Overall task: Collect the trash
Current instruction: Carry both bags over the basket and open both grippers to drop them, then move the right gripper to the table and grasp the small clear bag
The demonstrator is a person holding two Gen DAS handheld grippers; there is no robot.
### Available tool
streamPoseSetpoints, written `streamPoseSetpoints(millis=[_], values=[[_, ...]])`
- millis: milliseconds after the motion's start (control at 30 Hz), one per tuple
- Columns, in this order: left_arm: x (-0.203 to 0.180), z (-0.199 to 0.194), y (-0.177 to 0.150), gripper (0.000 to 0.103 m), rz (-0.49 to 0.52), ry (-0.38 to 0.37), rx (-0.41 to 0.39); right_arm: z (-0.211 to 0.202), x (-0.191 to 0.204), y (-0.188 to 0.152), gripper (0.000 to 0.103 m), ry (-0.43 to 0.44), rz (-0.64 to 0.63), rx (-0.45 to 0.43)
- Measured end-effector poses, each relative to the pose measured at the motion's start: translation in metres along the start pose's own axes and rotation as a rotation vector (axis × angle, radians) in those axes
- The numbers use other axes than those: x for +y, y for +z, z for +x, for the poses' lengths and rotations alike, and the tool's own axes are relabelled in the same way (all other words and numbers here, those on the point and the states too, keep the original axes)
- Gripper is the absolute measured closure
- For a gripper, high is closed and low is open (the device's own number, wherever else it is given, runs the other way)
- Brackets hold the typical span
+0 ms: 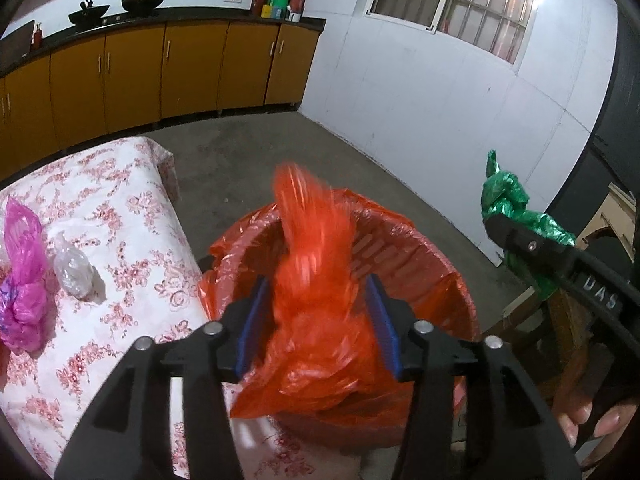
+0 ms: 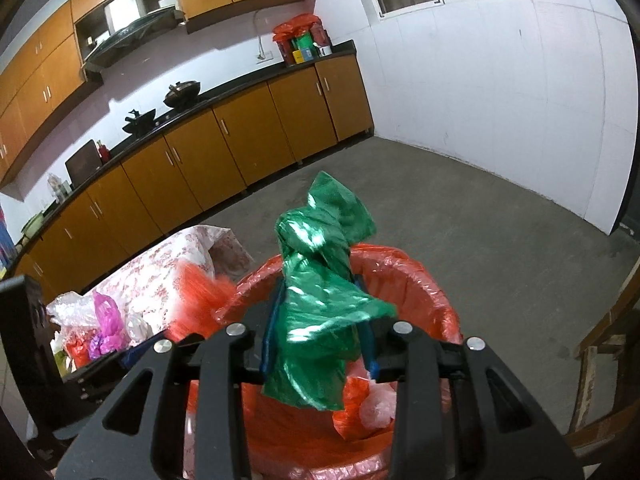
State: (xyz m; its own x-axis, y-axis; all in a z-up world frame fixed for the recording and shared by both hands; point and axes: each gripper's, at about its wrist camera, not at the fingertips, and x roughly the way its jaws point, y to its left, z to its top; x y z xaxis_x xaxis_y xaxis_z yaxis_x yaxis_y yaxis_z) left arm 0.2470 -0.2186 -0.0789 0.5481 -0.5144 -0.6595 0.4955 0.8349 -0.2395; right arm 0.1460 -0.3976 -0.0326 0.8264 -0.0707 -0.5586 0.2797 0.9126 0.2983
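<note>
A crumpled orange plastic bag [image 1: 316, 280], blurred, hangs between the blue pads of my left gripper [image 1: 316, 284]; the jaws stand apart from it on both sides. It is over the red bin with an orange liner [image 1: 440, 280]. My right gripper [image 2: 320, 292] is above the same bin [image 2: 420, 276]. A green plastic bag [image 2: 320, 280] fills its gap upright and touches both pads. The green bag [image 1: 504, 196] also shows at the right of the left wrist view. Orange and clear bags [image 2: 372, 404] lie inside the bin.
Left of the bin a table with a floral cloth [image 1: 120, 208] holds a pink bag [image 1: 22, 280] and a clear bag [image 1: 74, 268]. A wooden chair [image 2: 600, 344] stands right of the bin. Orange cabinets [image 1: 192, 68] line the far wall across concrete floor.
</note>
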Motion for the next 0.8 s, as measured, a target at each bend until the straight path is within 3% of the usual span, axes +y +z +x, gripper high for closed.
streamPoseSetpoints(millis=[267, 467, 800], values=[[0.016, -0.005, -0.01, 0.036, -0.013, 0.072, -0.005, -0.003, -0.004, -0.004, 0.043, -0.033, -0.006, -0.008], [0.03, -0.019, -0.017, 0.031, -0.007, 0.161, -0.025, -0.007, 0.004, -0.006, 0.038, -0.078, -0.064, -0.029], [0.059, -0.048, -0.028, 0.03, -0.053, 0.223, -0.048, -0.011, 0.031, -0.009, 0.031, -0.088, -0.138, -0.056]])
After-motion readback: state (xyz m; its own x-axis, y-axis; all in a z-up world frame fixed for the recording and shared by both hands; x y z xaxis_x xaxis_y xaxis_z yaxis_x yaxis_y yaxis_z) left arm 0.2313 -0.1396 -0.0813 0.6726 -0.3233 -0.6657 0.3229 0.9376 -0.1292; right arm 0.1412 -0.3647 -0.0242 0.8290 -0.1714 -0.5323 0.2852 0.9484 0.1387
